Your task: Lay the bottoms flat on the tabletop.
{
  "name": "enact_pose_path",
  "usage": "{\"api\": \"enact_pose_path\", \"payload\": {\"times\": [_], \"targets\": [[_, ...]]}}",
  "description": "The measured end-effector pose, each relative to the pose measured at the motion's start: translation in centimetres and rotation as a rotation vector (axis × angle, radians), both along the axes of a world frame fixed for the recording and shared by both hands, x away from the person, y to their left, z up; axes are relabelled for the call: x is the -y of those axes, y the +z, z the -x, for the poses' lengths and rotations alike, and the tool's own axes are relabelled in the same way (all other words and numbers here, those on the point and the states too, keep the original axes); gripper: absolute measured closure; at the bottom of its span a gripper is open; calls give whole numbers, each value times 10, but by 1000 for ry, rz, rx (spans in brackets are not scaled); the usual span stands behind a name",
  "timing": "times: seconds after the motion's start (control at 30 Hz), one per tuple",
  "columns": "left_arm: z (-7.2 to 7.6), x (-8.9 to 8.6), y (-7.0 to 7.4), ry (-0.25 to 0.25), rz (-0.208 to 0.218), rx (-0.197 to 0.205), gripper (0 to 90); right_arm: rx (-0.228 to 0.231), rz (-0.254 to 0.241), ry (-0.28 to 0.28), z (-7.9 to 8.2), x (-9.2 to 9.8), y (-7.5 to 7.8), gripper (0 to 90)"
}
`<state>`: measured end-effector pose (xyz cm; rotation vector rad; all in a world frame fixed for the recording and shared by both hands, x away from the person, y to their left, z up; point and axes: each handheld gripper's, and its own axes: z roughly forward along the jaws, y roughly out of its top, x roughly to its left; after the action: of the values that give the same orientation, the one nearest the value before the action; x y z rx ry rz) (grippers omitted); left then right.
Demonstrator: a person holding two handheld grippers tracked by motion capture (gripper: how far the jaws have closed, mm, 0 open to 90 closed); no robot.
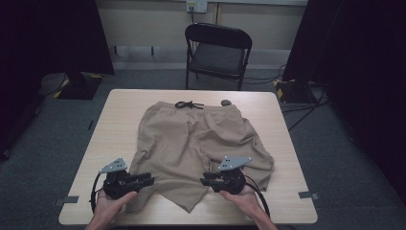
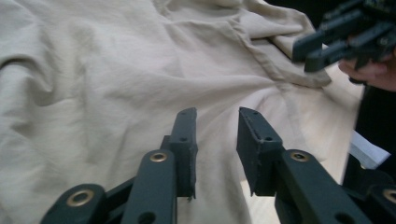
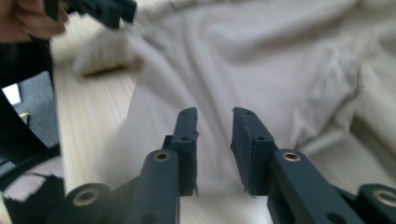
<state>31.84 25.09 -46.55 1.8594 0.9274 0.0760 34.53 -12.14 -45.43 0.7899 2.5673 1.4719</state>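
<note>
A light wooden table [image 1: 115,115] carries a pair of beige cloth shorts [image 1: 191,139], spread flat at its middle, waistband at the far side. The left gripper [image 2: 215,128] and right gripper [image 3: 214,128] hover over the near leg hems, each with its 2 jaws slightly parted, pinching nothing.
</note>
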Motion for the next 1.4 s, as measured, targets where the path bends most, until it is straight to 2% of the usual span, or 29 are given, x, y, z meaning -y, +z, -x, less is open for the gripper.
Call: {"api": "enact_pose_path", "payload": {"times": [0.07, 0.13, 0.17, 0.27, 0.33, 0.4, 0.5, 0.53, 0.63, 0.83, 0.9, 1.07, 1.1, 1.13, 1.17, 1.2, 1.23, 1.27, 1.3, 1.33, 1.37, 1.4], "targets": [[0, -2, -1, 3, -1, -3, 709, 4, -7, 26, 1, -9, 3, 746], [-2, -5, -4, 26, 1, -18, 706, -8, 1, 50, 1, -21, -1, 776], [-3, -8, -6, 42, -12, -24, 696, -17, 20, 68, 2, -28, -5, 777], [-8, -16, -12, 93, -16, -46, 666, -47, 65, 106, 2, -48, -21, 756], [-11, -21, -17, 123, -54, -62, 654, -64, 105, 110, 3, -57, -33, 748], [-13, -24, -20, 144, -74, -75, 650, -71, 133, 129, 6, -62, -41, 741], [-15, -29, -23, 177, -78, -90, 637, -81, 116, 134, 10, -59, -43, 740], [-15, -29, -23, 175, -72, -88, 628, -87, 102, 137, 12, -56, -44, 741], [-13, -28, -21, 177, -72, -82, 616, -99, 101, 139, 17, -48, -43, 748], [-11, -22, -19, 146, -76, -76, 597, -118, 77, 143, 31, -34, -45, 749], [-10, -18, -19, 129, -83, -70, 587, -113, 78, 150, 37, -32, -45, 749], [-9, -10, -24, 106, -154, -82, 577, -118, 92, 174, 49, -30, -44, 748], [-9, -9, -26, 98, -181, -90, 578, -124, 99, 177, 50, -31, -43, 744], [-9, -8, -28, 95, -197, -77, 581, -121, 106, 187, 51, -32, -42, 740], [-8, -8, -28, 95, -194, -80, 598, -111, 121, 190, 51, -33, -41, 729], [-7, -9, -26, 74, -189, -106, 598, -112, 131, 194, 51, -34, -40, 705], [-4, -9, -26, 57, -196, -111, 606, -111, 127, 193, 50, -35, -39, 682], [0, -9, -25, 50, -210, -97, 626, -111, 125, 189, 50, -36, -39, 663], [5, -11, -25, 45, -202, -109, 631, -112, 117, 185, 48, -37, -39, 650], [9, -13, -25, 43, -164, -107, 629, -117, 112, 185, 48, -38, -38, 648], [14, -16, -23, 37, -140, -99, 623, -112, 110, 187, 47, -40, -38, 648], [18, -18, -21, 38, -134, -87, 622, -109, 110, 194, 47, -42, -38, 648]]}}
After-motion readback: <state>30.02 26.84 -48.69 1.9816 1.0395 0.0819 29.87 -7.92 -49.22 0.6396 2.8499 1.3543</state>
